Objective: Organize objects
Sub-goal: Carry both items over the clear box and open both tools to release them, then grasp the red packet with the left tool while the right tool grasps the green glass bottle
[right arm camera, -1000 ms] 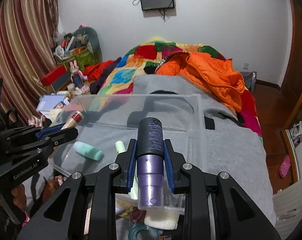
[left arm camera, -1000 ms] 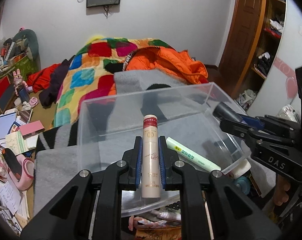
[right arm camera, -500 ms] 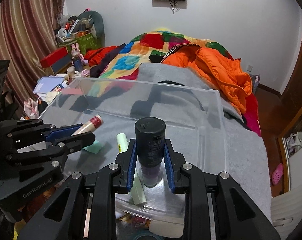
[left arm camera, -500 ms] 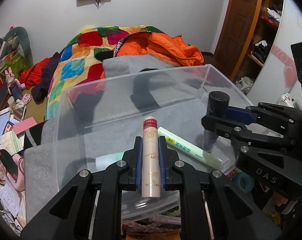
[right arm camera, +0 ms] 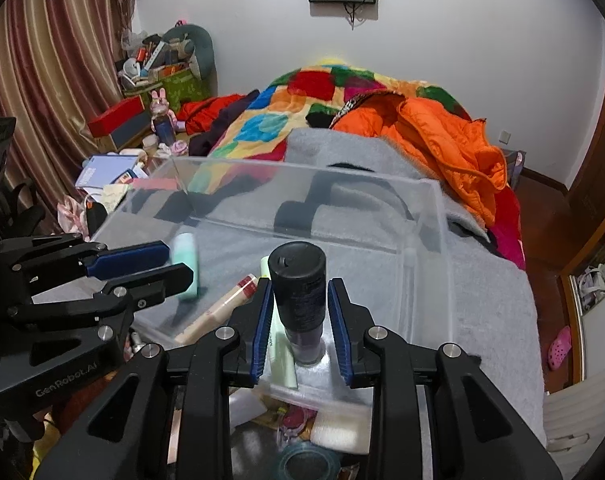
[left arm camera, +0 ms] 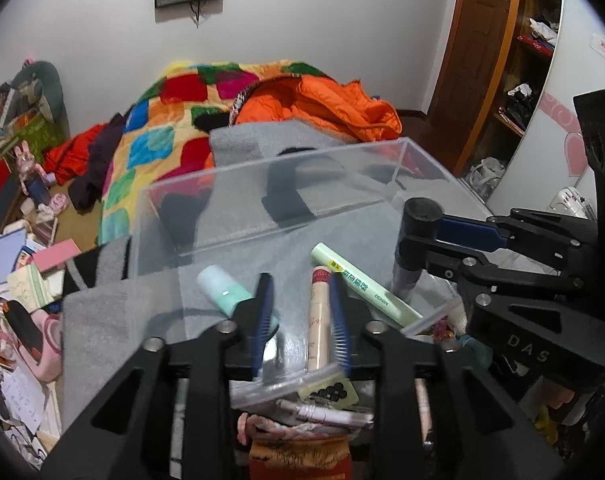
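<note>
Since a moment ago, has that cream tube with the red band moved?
Yes. The cream tube now lies on the clear box's floor, released from the left jaws.

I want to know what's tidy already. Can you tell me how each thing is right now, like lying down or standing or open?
clear box: open-topped, on the grey blanket.
cream tube: lying in the box, released.
left gripper: open around the cream tube.
dark bottle: standing upright in the box.
right gripper: open, pads beside the bottle.
green tube: lying down.
mint bottle: lying down.
</note>
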{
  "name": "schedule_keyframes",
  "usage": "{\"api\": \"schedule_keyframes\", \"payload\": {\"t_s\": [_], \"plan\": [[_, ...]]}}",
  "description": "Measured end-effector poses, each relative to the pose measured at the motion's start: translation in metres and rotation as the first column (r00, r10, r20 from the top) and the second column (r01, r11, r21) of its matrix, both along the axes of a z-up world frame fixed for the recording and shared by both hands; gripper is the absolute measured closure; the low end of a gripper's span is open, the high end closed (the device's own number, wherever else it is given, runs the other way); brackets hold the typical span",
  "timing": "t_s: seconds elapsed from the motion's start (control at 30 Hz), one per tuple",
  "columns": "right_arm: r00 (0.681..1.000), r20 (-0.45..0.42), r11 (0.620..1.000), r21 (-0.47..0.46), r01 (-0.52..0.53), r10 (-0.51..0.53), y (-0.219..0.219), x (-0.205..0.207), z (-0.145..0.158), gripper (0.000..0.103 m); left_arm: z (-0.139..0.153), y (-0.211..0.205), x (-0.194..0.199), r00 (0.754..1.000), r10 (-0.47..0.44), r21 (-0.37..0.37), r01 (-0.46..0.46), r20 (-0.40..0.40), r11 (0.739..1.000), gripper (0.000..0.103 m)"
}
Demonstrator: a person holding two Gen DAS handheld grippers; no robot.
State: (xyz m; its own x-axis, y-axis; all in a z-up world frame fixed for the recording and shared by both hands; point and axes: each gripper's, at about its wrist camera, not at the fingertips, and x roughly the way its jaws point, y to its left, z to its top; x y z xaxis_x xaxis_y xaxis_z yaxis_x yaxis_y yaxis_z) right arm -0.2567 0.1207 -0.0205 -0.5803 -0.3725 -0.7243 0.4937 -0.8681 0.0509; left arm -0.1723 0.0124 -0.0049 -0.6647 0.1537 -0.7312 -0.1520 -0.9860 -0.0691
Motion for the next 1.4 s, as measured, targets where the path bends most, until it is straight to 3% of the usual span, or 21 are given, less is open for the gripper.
{"api": "schedule_keyframes", "payload": {"t_s": [0.3,0.43,0.5,0.8,1.4], "plan": [[0.996,-0.086,0.999,-0.044,0.012,-0.016,0.018,0.033,0.025,0.054,0.024,-0.009,0.037,0.997,0.018,0.017,-0.017,-0.070,1.000,0.047],[0.994,-0.107,0.998,-0.062,0.008,-0.015,0.025,0.049,0.030,0.047,0.028,-0.013,0.053,0.995,0.037,0.008,-0.036,-0.088,0.999,0.032],[0.993,-0.115,0.998,-0.069,0.005,-0.013,0.028,0.057,0.031,0.042,0.028,-0.017,0.060,0.995,0.044,0.010,-0.043,-0.089,0.999,0.031],[0.996,-0.091,0.996,-0.092,-0.014,0.005,0.037,0.084,0.023,0.041,0.010,-0.028,0.080,0.997,0.067,0.028,-0.066,-0.034,0.997,0.028],[0.994,0.072,0.992,-0.095,-0.078,0.085,0.037,0.129,-0.033,0.041,-0.044,-0.025,0.096,0.994,0.064,0.028,-0.067,0.088,0.997,0.025]]}}
